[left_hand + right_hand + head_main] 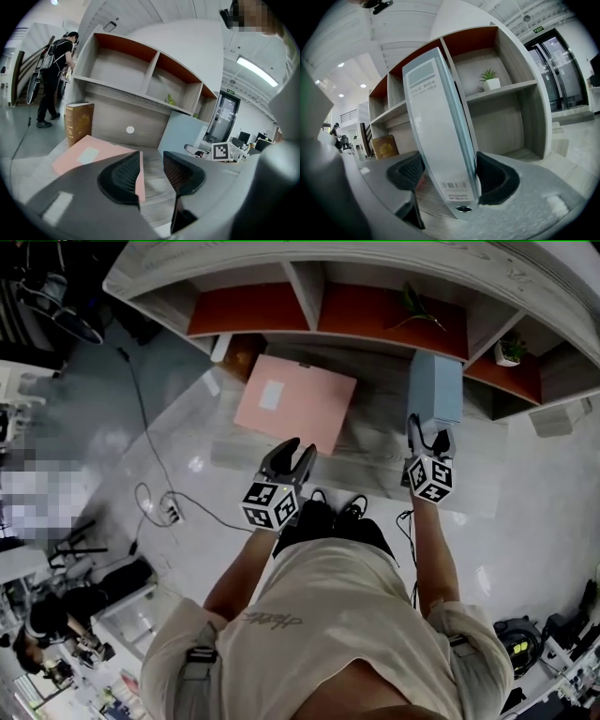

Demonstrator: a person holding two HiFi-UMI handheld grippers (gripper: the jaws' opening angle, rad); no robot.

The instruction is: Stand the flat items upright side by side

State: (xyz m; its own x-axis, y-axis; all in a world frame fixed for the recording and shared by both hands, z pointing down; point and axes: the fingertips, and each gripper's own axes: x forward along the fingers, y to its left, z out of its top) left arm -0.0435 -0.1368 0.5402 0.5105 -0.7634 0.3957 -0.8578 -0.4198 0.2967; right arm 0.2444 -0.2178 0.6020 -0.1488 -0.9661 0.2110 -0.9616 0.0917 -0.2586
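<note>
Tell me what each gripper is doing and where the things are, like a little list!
Left gripper: fingers apart, holding nothing
Right gripper: fingers closed on the file box
File box: upright
Pink folder: lying flat on the wooden surface, by the left gripper
Brown book: standing upright, far left
Potted plant: on a shelf

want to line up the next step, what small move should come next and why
Probably ease the left gripper forward over the pink folder's near edge and close on it. The folder lies flat on the desk with that edge just inside the open jaws, while the right gripper already holds the blue file box upright.
</note>
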